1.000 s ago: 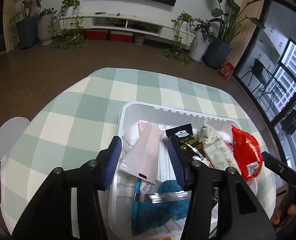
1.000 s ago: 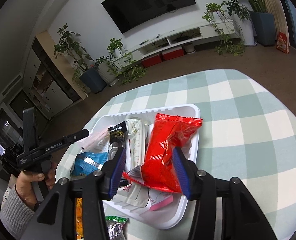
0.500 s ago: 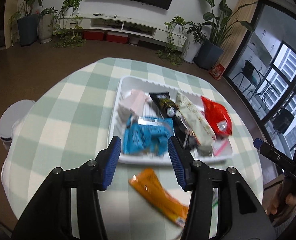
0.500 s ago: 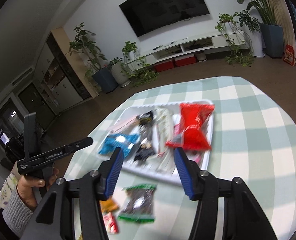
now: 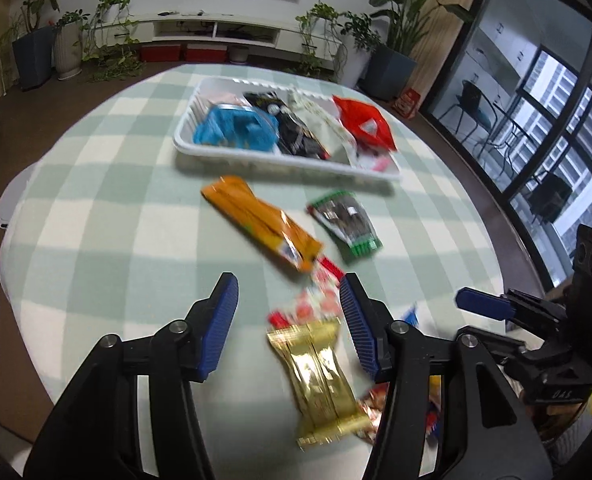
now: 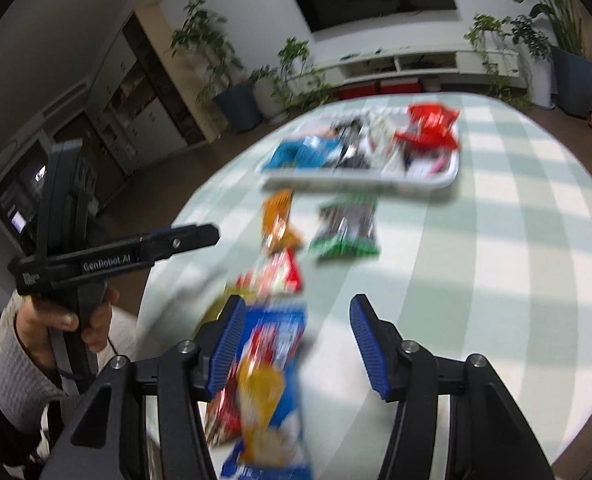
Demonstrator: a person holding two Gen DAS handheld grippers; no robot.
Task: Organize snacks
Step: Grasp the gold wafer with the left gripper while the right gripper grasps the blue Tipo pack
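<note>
**Loose snacks lying short of the tray**

Round table in green-and-white check (image 5: 96,184). Toward its far side, white tray (image 5: 200,148) packed with blue, black, pale and red packets. Just in front of the tray: orange packet (image 5: 262,227) and green-edged dark packet (image 5: 345,222), apart from each other. Nearer still: blue packet (image 6: 274,380), gold packet (image 5: 321,372). Left gripper (image 5: 288,326) just widened, jaws apart above the gold packet, pinching nothing. Right gripper (image 6: 296,346) likewise apart, unloaded.
</note>
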